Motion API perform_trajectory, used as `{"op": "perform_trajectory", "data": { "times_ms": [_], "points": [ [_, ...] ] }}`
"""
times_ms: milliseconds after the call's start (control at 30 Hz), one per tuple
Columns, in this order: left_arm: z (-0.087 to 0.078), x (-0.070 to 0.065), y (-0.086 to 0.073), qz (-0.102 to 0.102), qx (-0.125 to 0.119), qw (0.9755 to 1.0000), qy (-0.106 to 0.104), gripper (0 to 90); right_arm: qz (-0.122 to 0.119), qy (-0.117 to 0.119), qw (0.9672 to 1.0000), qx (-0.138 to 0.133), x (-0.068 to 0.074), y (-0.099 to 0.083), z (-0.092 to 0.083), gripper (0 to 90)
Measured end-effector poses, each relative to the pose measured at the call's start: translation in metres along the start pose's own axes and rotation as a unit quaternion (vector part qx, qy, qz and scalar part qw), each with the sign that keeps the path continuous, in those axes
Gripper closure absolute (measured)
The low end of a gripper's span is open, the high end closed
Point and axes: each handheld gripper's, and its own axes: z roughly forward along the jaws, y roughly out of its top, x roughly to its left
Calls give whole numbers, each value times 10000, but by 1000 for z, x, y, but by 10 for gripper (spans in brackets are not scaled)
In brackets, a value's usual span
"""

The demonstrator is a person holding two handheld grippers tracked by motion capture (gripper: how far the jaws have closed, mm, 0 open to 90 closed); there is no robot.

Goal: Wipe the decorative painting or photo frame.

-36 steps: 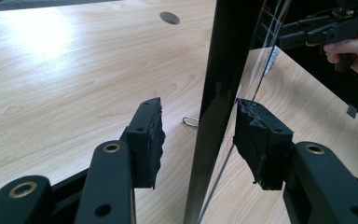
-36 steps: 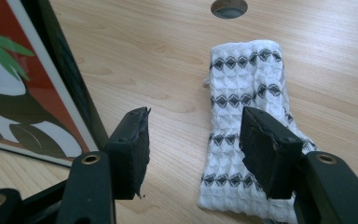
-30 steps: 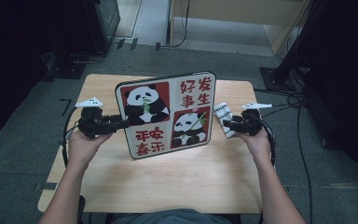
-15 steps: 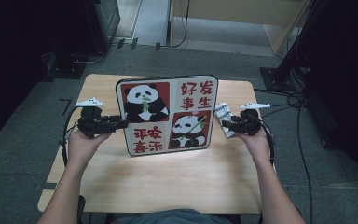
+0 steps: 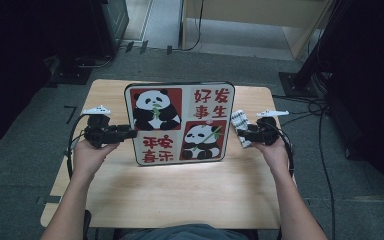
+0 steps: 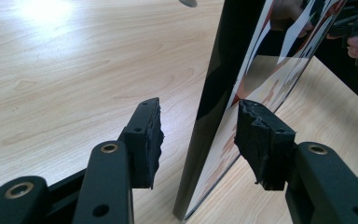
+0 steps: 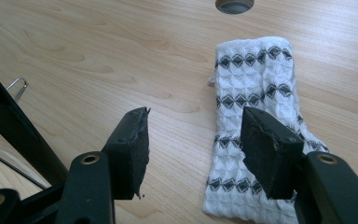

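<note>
High view: panda board (image 5: 180, 122) stands upright mid-counter (image 5: 180, 200). Left tongs (image 6: 198, 140) straddle its edge, apart — no clamp. Right tongs (image 7: 193, 149) apart over folded cloth (image 7: 256, 116). Risk: unsupported board tips if nudged.

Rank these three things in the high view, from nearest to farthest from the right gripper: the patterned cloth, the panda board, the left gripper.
From the right gripper:
1. Patterned cloth: right beside its jaws, at the board's right edge.
2. Panda board: upright in the middle of the table.
3. Left gripper: at the board's far, left edge.
</note>
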Motion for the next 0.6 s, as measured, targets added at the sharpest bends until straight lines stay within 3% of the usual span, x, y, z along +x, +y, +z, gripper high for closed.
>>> {"op": "perform_trajectory", "data": {
  "times_ms": [600],
  "points": [
    [-10, 1, -5, -27, -69, 9999, 102, 469, -2, 13, 10000, -21, -2, 3, 2, 433]
  ]
}}
